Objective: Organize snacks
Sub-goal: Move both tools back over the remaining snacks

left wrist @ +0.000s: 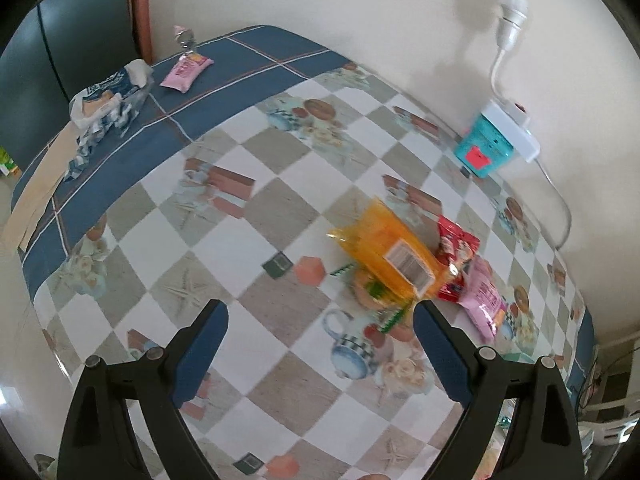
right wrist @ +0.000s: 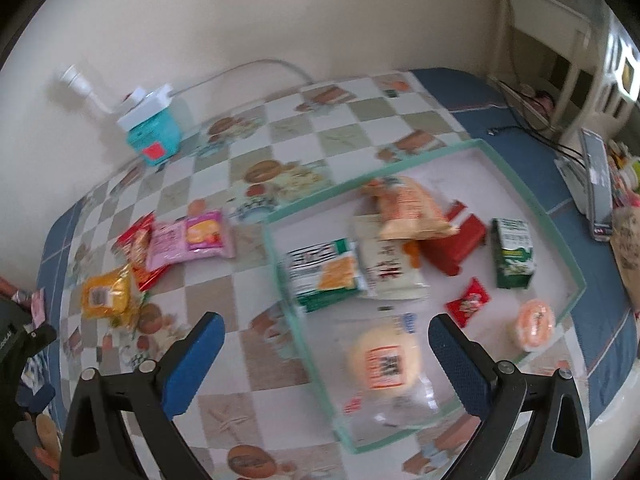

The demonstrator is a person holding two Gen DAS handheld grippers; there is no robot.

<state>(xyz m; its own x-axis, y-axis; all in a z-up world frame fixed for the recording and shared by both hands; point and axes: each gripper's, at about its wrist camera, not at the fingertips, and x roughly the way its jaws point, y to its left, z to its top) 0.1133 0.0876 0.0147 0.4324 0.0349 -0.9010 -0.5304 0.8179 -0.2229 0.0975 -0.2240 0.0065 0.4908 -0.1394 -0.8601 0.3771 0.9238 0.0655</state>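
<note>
My left gripper [left wrist: 320, 316] is open and empty above the checked tablecloth, just short of a yellow snack pack [left wrist: 390, 254]. A red pack [left wrist: 456, 258] and a pink pack [left wrist: 486, 296] lie right of it. Another pink pack [left wrist: 186, 72] lies far left. My right gripper [right wrist: 326, 330] is open and empty above the near edge of a clear green-rimmed tray [right wrist: 280, 240]. The tray holds a round bun [right wrist: 384, 358], a green cracker pack [right wrist: 324, 276], a white pack [right wrist: 386, 268], an orange chip bag [right wrist: 408, 208], a red bar [right wrist: 454, 246], a green carton [right wrist: 514, 254], a small red candy [right wrist: 468, 304] and an orange jelly cup [right wrist: 534, 324]. The yellow [right wrist: 106, 296], red [right wrist: 138, 248] and pink [right wrist: 192, 242] packs lie left of the tray.
A teal box with a white adapter and bulb socket [left wrist: 494, 140] stands by the wall, also in the right wrist view [right wrist: 154, 132]. A crumpled blue-and-white bag [left wrist: 106, 104] lies at the far left table edge. A phone [right wrist: 598, 184] and cables lie right of the tray.
</note>
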